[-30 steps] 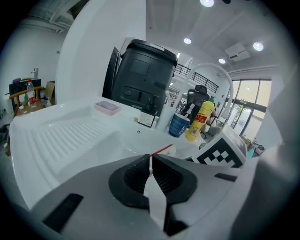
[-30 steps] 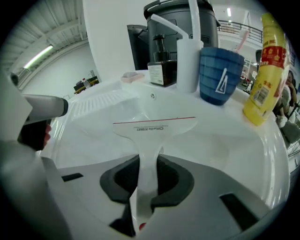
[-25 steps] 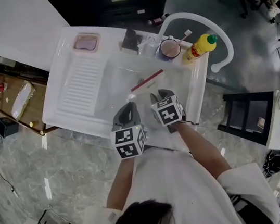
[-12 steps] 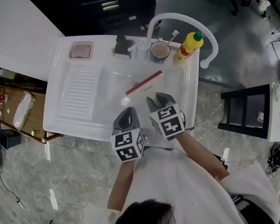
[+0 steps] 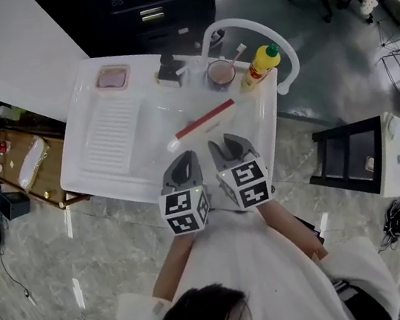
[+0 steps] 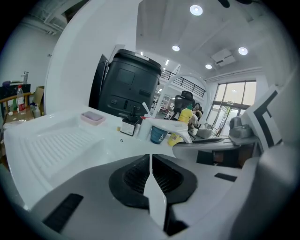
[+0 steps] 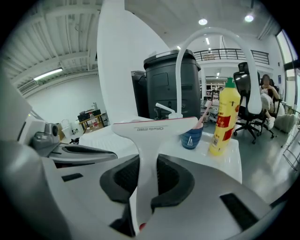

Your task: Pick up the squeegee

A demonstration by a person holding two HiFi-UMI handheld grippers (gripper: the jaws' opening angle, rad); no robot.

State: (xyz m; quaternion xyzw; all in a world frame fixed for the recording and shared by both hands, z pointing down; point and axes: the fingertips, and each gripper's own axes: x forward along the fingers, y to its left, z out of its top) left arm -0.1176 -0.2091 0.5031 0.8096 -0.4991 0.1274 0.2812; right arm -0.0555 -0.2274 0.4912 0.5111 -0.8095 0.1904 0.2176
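White plastic makes up the squeegee (image 5: pixel 205 119), a T-shaped tool with a thin red strip along the far edge of its blade. The right gripper (image 5: pixel 228 146) has its jaws closed part-way onto the handle, the dark pads pressing on either side. In the right gripper view the handle (image 7: pixel 143 164) runs up between the jaws to the broad blade, which sits crosswise and clear of the sink top, level with the rim of the cup behind it. From the head view the blade hangs over the right part of the basin, slanting from near left to far right.

The left gripper (image 5: pixel 184 167) is just to the left of the right one, over the near edge of the sink unit (image 5: pixel 82 178). Its jaws meet at their tips and grip nothing.

The sink unit is white, with a ribbed draining board on the left and the basin on the right. On its far rim, from left to right, stand a pink soap dish (image 5: pixel 112 77), a small dark object (image 5: pixel 168 68), a blue cup (image 7: pixel 191 137) with a toothbrush in it, and a yellow bottle (image 5: pixel 260 65) with a green cap. A white tap (image 5: pixel 239 25) arches high over that corner. Beyond the sink stands a dark cabinet (image 5: pixel 153 5). The floor around is grey marbled stone.
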